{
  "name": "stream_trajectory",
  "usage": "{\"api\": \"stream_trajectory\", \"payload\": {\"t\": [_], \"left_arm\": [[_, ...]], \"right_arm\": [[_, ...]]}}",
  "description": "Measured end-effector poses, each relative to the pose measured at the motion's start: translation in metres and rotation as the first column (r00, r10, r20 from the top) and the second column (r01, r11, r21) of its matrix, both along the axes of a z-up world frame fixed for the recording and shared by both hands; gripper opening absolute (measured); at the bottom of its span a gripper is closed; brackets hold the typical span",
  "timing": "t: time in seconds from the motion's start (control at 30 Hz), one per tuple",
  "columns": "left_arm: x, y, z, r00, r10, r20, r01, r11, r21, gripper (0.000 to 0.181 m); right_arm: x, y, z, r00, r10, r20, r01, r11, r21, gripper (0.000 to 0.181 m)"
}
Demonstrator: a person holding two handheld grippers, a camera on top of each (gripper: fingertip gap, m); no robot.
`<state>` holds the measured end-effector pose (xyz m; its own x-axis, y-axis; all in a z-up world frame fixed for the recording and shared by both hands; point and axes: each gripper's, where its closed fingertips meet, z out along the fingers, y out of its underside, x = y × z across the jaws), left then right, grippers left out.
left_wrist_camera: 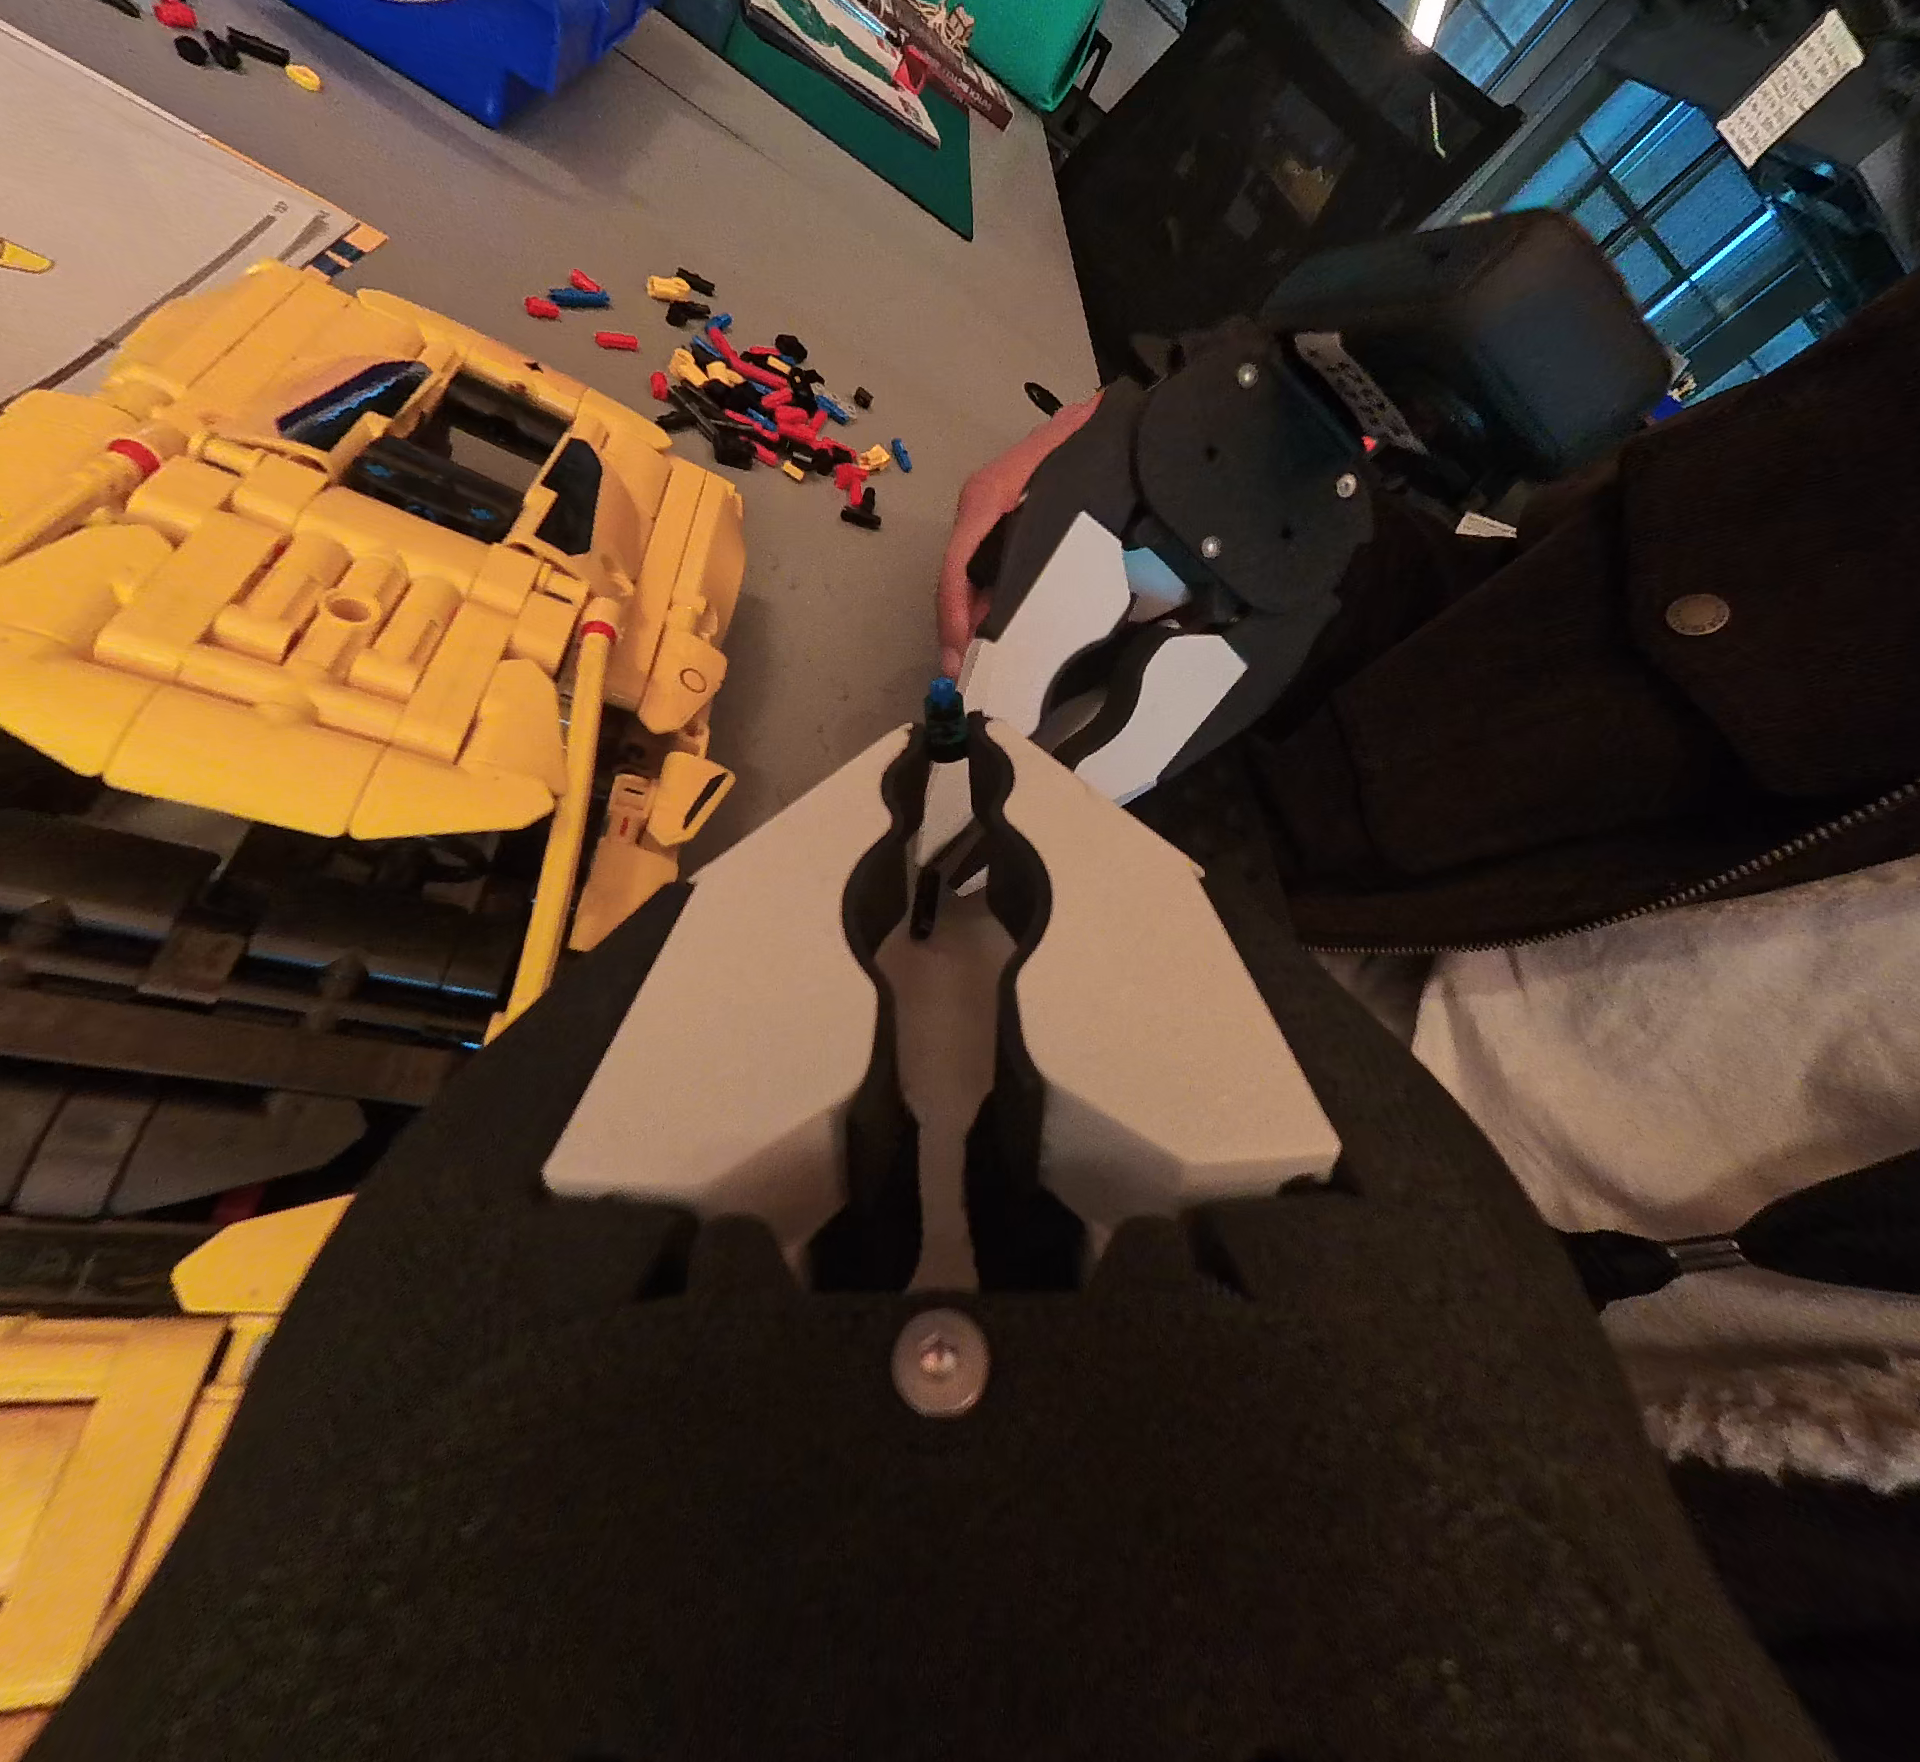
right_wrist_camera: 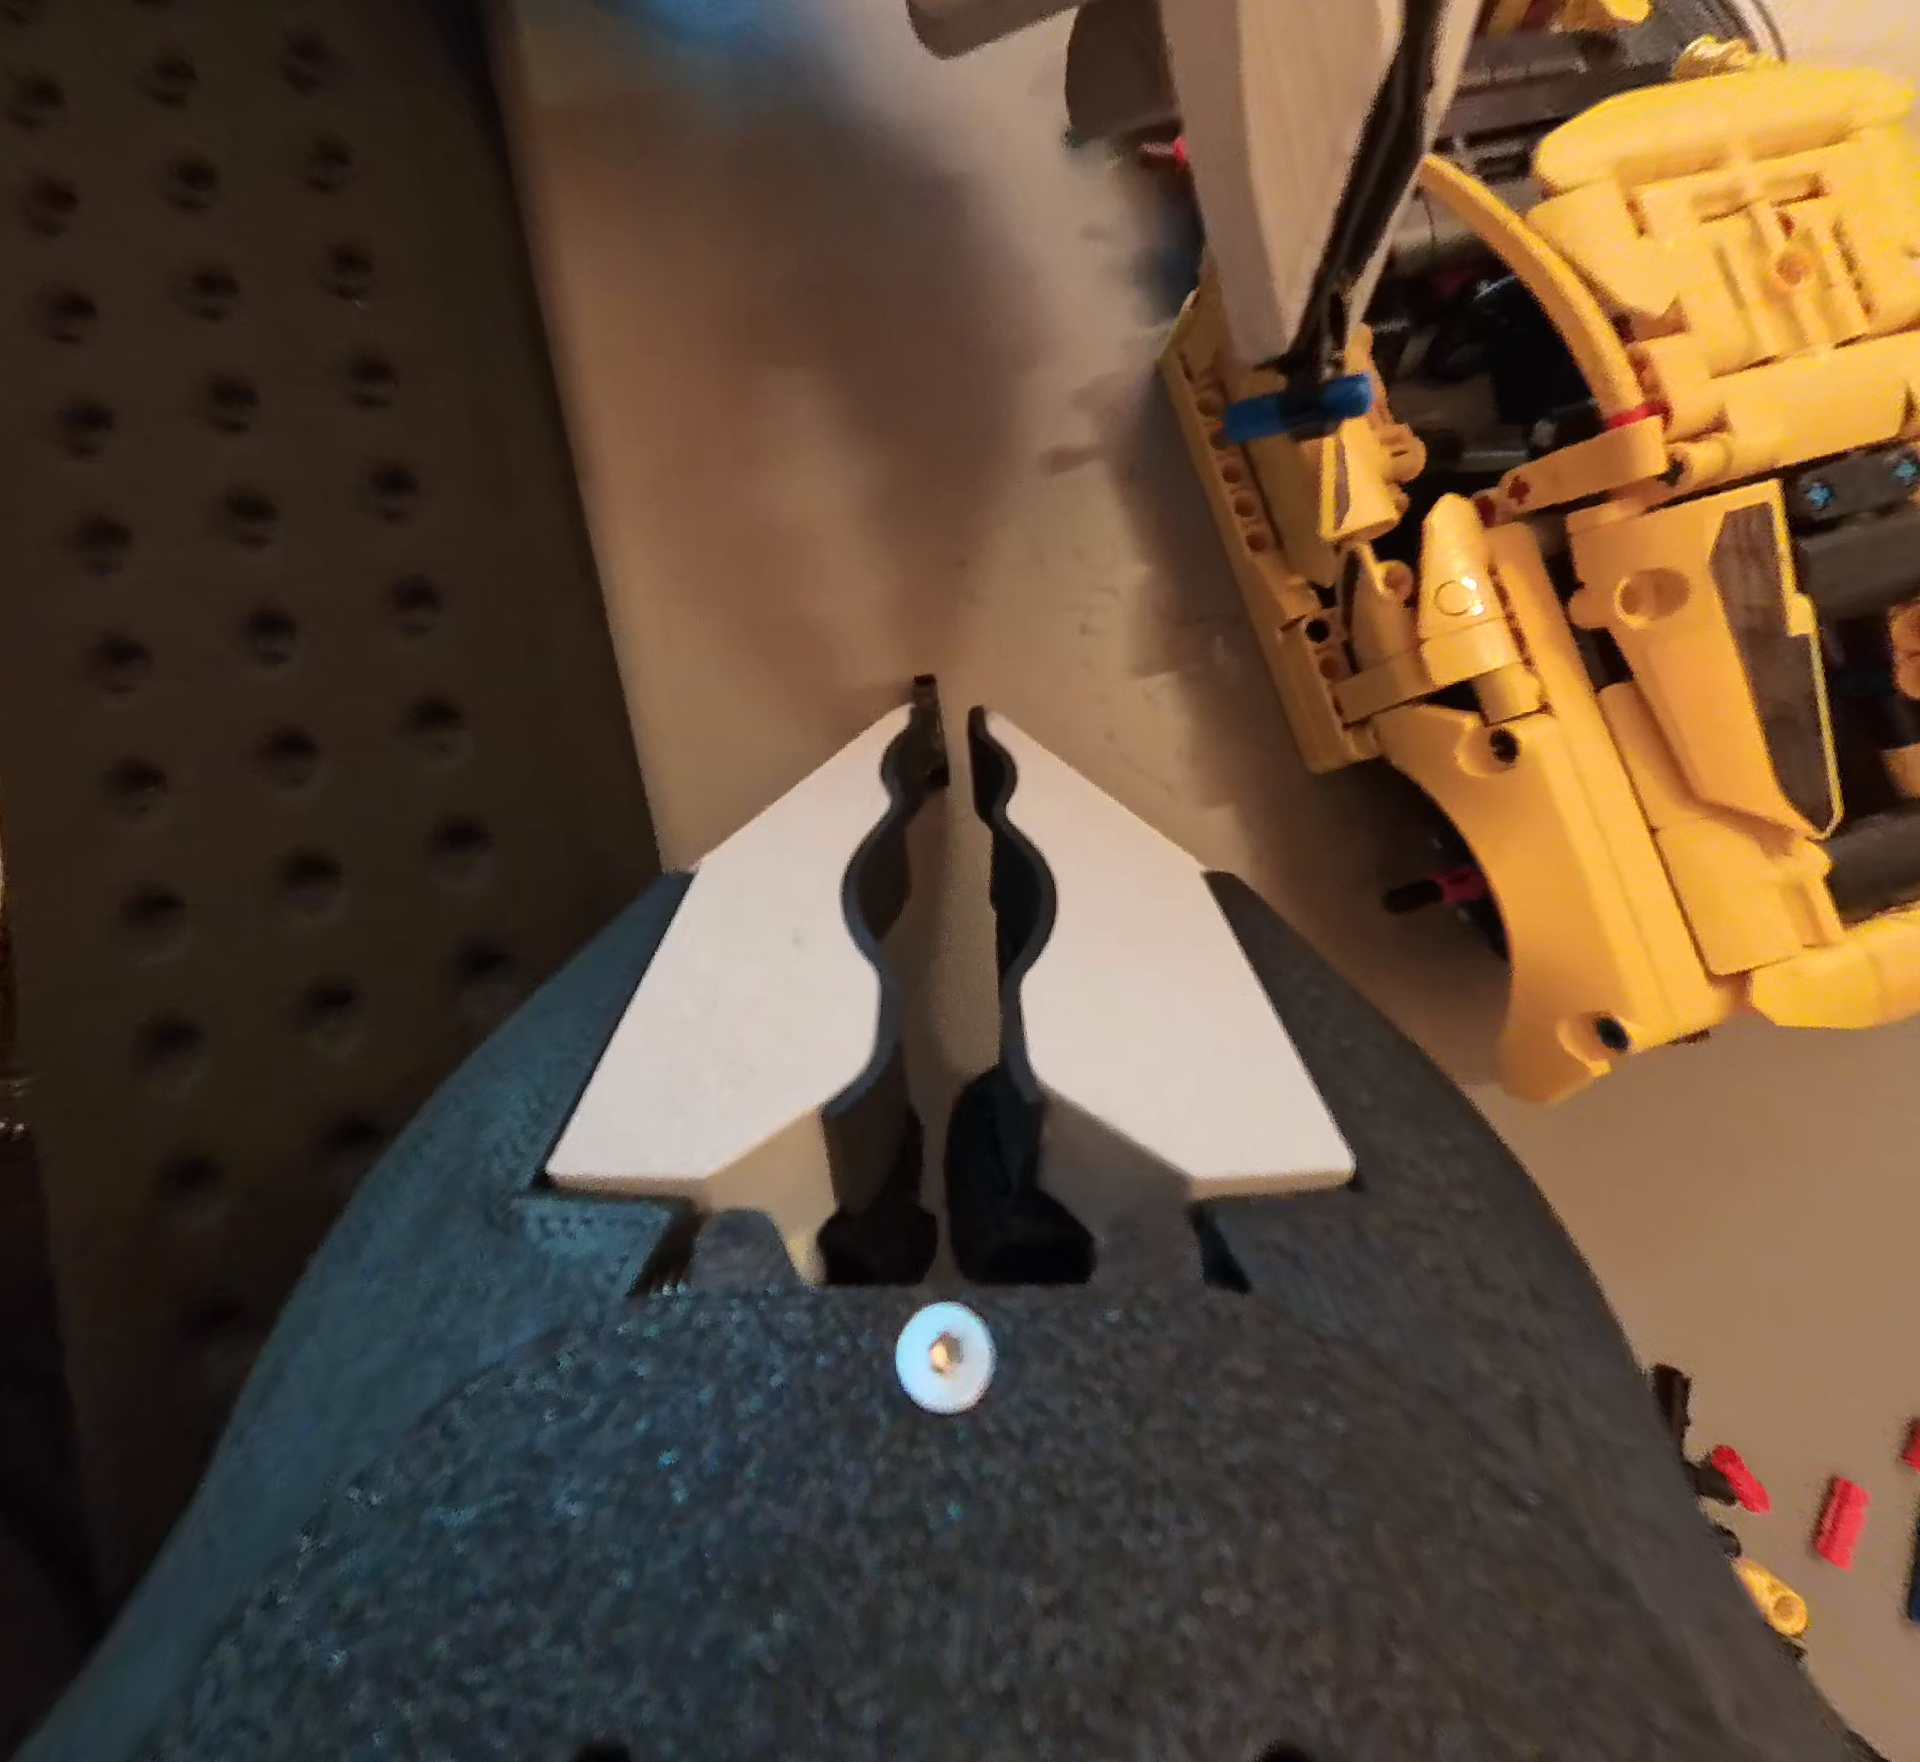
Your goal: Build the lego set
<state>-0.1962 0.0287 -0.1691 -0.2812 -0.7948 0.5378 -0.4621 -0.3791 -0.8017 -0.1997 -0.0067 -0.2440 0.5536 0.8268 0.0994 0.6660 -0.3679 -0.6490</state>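
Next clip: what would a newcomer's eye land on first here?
The big yellow toy car fills the left of the left wrist view, with a scatter of small red, black and blue pieces beyond it. The left gripper pinches a small blue pin at its tips.

1. Your left gripper (left_wrist_camera: 943, 736) has the large yellow brick-built car (left_wrist_camera: 343, 569) close on its left.
2. Your right gripper (left_wrist_camera: 1081, 704) blocks passage just ahead-right.
3. Bare grey tabletop (left_wrist_camera: 831, 632) lies between the car and the scattered pile of small red, black and blue pins (left_wrist_camera: 769, 403).
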Motion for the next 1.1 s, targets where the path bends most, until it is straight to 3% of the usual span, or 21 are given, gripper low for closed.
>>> {"api": "stream_trajectory", "payload": {"t": [0.1,0.23,0.33,0.43,0.53,0.7,1.1], "left_arm": [[0.0,-0.001,0.0,1.0,-0.004,-0.001,0.004,1.0,0.0,0.007],[0.0,0.0,0.0,1.0,-0.001,-0.001,0.001,1.0,-0.001,0.007],[0.0,0.001,-0.002,1.0,0.004,-0.011,-0.004,1.0,-0.003,0.007],[0.0,0.004,-0.008,0.999,0.017,-0.047,-0.018,1.0,-0.018,0.007],[-0.001,0.004,-0.011,0.998,0.014,-0.065,-0.017,0.999,-0.043,0.007],[-0.002,-0.001,-0.002,1.0,-0.016,-0.024,0.014,0.997,-0.076,0.007],[-0.003,-0.006,0.0,0.999,-0.041,-0.011,0.04,0.996,-0.085,0.007]], "right_arm": [[0.004,-0.002,-0.013,0.999,0.007,0.043,-0.005,0.999,-0.036,0.008],[0.003,-0.003,-0.01,1.0,-0.001,0.005,0.001,0.998,-0.068,0.003],[0.01,0.007,0.0,0.998,-0.056,-0.007,0.056,0.998,-0.009,0.002],[0.025,0.024,0.014,0.989,-0.147,0.005,0.145,0.984,0.103,0.002],[0.025,0.036,0.054,0.984,-0.163,-0.077,0.179,0.937,0.299,0.002],[0.015,0.043,0.089,0.993,-0.094,-0.072,0.117,0.855,0.505,0.002],[0.0,0.04,0.08,0.993,-0.03,-0.117,0.082,0.879,0.471,0.003]]}}
